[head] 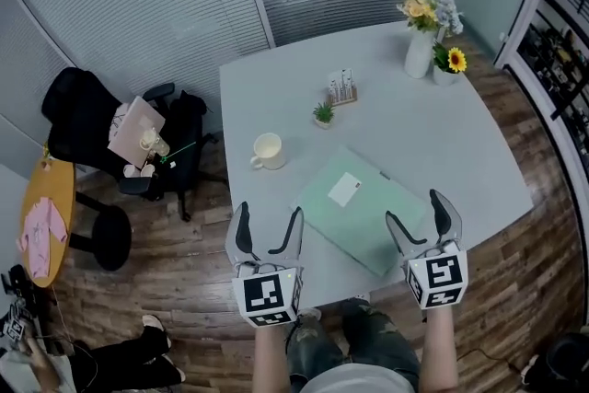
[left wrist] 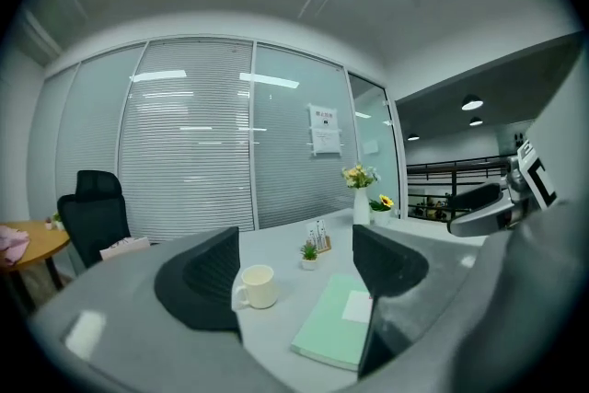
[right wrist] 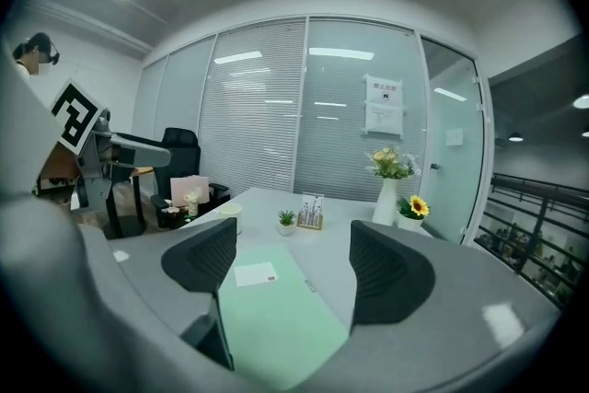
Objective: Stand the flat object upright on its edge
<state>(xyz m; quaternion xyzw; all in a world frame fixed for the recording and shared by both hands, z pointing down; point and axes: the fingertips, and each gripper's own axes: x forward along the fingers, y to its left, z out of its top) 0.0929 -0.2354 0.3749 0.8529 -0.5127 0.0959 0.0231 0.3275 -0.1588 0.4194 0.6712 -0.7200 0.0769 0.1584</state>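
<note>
table (head: 460,133): grey, roughly square. green folder (head: 363,207): lies flat on the table near its front edge, white label facing up, not yet raised on edge. left gripper (head: 269,211): held at the table's front-left edge, jaws spread wide, nothing between them, touching nothing. right gripper (head: 414,205): held over the table's front edge, jaws likewise spread wide and unloaded, no contact visible. white mug (head: 267,151): stands on the table's left side. small potted plant (head: 323,113): stands near the table's centre.
</note>
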